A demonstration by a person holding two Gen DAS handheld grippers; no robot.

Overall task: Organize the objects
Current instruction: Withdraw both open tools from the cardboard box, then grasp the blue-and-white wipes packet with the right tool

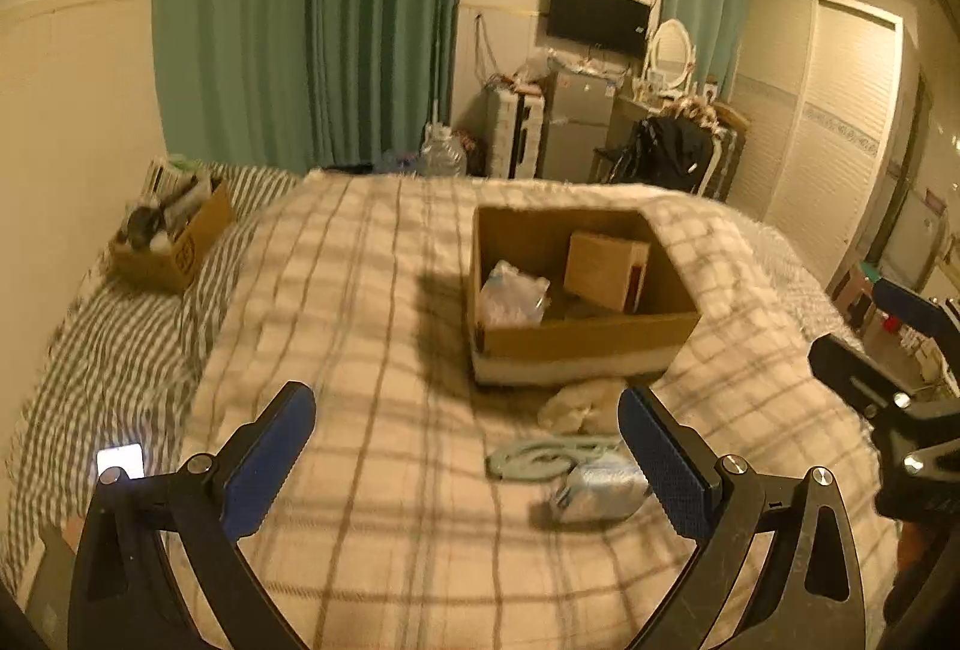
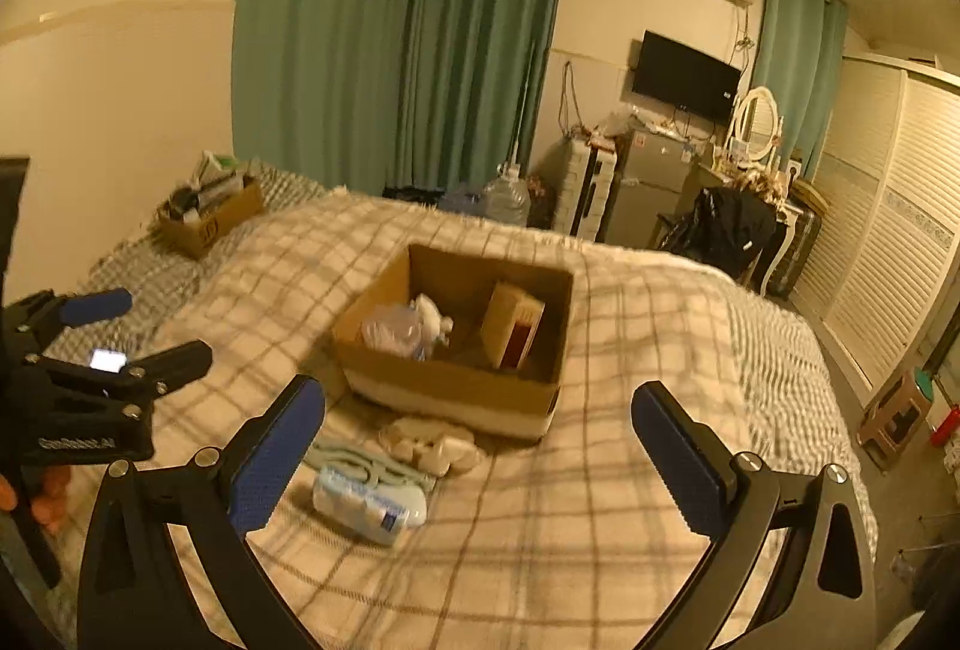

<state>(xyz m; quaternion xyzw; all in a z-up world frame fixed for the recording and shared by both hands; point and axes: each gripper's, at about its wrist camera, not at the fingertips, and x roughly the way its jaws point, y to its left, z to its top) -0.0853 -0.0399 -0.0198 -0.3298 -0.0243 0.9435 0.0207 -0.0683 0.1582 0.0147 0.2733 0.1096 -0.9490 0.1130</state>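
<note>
Both our grippers, left (image 1: 467, 461) and right (image 2: 478, 455), hang above the plaid blanket (image 1: 360, 530) with fingers spread wide, holding nothing. Just ahead lie a white packet (image 2: 367, 505), a pale green cord (image 2: 354, 461) and a cream bundle (image 2: 432, 443). Beyond them sits the open cardboard box (image 2: 447, 386).

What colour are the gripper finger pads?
Blue pads on black arms; clearest in the right wrist view.
</note>
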